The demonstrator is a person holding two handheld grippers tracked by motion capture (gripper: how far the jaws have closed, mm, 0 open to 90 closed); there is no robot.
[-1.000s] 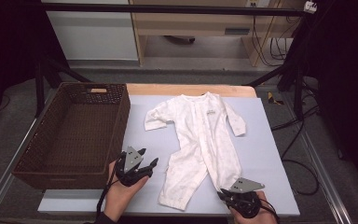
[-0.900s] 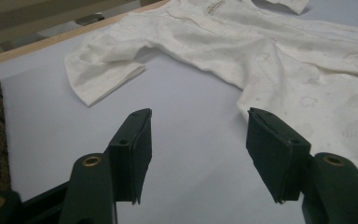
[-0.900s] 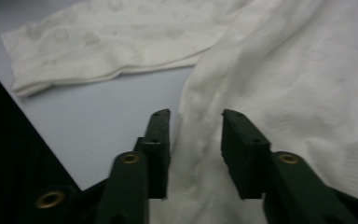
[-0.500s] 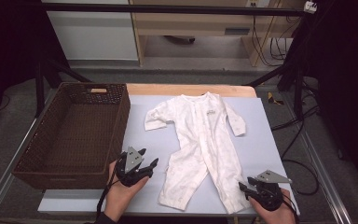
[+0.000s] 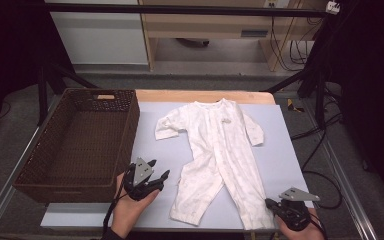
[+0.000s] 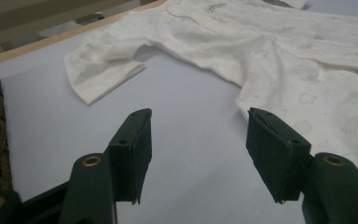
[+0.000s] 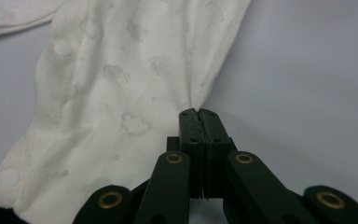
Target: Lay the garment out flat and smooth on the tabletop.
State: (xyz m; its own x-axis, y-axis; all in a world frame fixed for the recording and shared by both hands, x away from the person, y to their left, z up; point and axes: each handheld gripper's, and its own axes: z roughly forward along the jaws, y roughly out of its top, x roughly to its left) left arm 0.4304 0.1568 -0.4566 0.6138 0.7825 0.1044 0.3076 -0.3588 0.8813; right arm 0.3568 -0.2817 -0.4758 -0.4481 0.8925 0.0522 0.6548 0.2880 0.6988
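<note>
While the table (image 5: 280, 150) carries a basket (image 5: 80, 145) at its left, the romper (image 5: 220, 155) lies flat beside it, legs toward the person. Right gripper (image 5: 272, 206) has its jaws clamped on the hem of one leg; left gripper (image 5: 159, 170) hovers beside the other leg, jaws apart.

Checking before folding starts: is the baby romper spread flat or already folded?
Spread flat: the romper lies open on the table, sleeves and legs splayed.
</note>
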